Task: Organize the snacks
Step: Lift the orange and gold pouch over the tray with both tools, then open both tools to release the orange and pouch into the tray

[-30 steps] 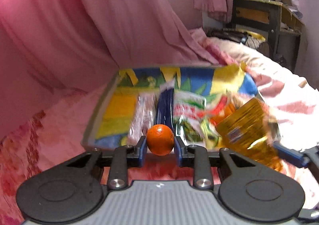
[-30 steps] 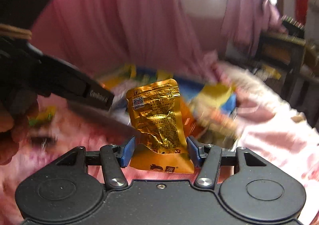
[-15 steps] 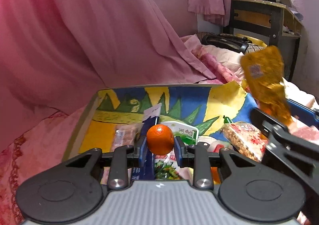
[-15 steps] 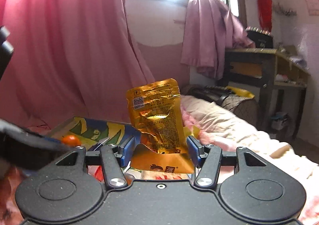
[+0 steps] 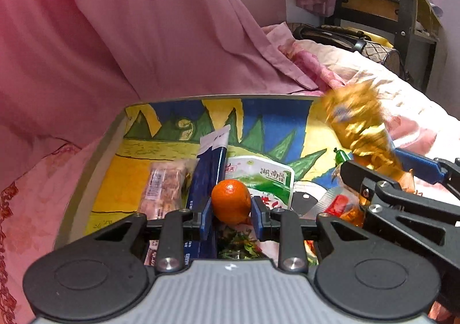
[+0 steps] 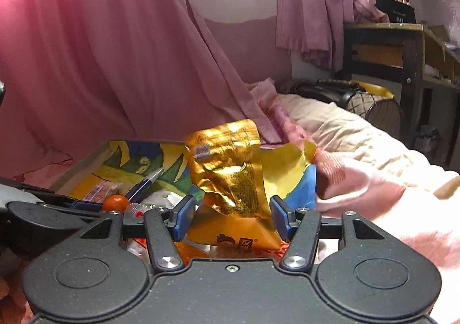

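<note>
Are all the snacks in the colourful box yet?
Several packets already lie in the colourful painted box. The left gripper holds a small orange fruit above them. The right gripper is opening around a crinkly gold foil packet. Both remain to be placed.

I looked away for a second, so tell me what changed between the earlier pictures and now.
Both grippers moved in over the painted tray. The right gripper is opening, the gold snack pouch sagging between its pads, no longer upright. The left gripper stays shut on the small orange. Packets in the tray lie as before.
</note>
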Tool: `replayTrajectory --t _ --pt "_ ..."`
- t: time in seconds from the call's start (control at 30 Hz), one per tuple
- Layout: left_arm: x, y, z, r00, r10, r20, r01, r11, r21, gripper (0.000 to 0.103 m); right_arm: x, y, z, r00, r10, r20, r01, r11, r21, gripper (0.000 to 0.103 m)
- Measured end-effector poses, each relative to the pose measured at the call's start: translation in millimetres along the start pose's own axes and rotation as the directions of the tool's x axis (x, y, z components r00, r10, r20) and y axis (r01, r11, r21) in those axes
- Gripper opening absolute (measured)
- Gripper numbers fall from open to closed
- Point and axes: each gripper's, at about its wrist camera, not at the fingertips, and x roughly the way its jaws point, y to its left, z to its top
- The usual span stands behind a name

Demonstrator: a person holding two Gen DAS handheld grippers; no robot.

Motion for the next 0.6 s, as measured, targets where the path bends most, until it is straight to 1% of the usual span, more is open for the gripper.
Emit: replayTrajectory --t 0.13,0.2,0.27,0.3,0.37,0.4,0.43,0.47,0.6 --pt "1 1 1 1.000 -0.002 -0.004 0.002 1.000 -0.006 0.032 1 -2 -1 1.000 0.009 -0.013 -0.009 1.000 0.018 0.063" --pt "-1 1 1 1.000 0.005 -0.002 -0.005 1.000 -0.005 0.036 2 -3 0 1.000 0.004 -0.020 -0.004 1.000 0.021 0.068" --pt "-5 3 1 1.000 0.017 0.007 -0.017 1.000 -0.013 0.053 1 -4 0 1.000 -0.007 -0.019 0.008 1.000 0.025 0.073" --pt "-8 5 1 1.000 0.025 0.015 -0.025 0.999 -0.026 0.057 -1 -5 1 1.000 -0.011 -0.015 0.011 0.999 0.030 0.075" --pt "-15 9 1 0.999 0.038 0.036 -0.036 0.998 -0.060 0.073 -6 -8 4 1.000 -0.014 0.000 0.014 0.999 0.041 0.081" --pt "-19 12 2 0.998 0.045 0.047 -0.041 0.996 -0.075 0.076 -9 -8 5 1.000 -0.015 0.010 0.015 0.999 0.043 0.082" --pt "-24 15 3 0.997 0.053 0.060 -0.048 0.995 -0.088 0.082 -12 -8 7 1.000 -0.018 0.022 0.017 0.999 0.043 0.084" --pt "-30 17 5 0.995 0.062 0.072 -0.054 0.994 -0.099 0.085 -16 -8 9 0.999 -0.021 0.035 0.019 0.999 0.043 0.087" --pt "-52 26 11 0.990 0.087 0.110 -0.072 0.988 -0.133 0.094 -37 -3 17 0.995 -0.030 0.093 0.026 0.999 0.044 0.094"
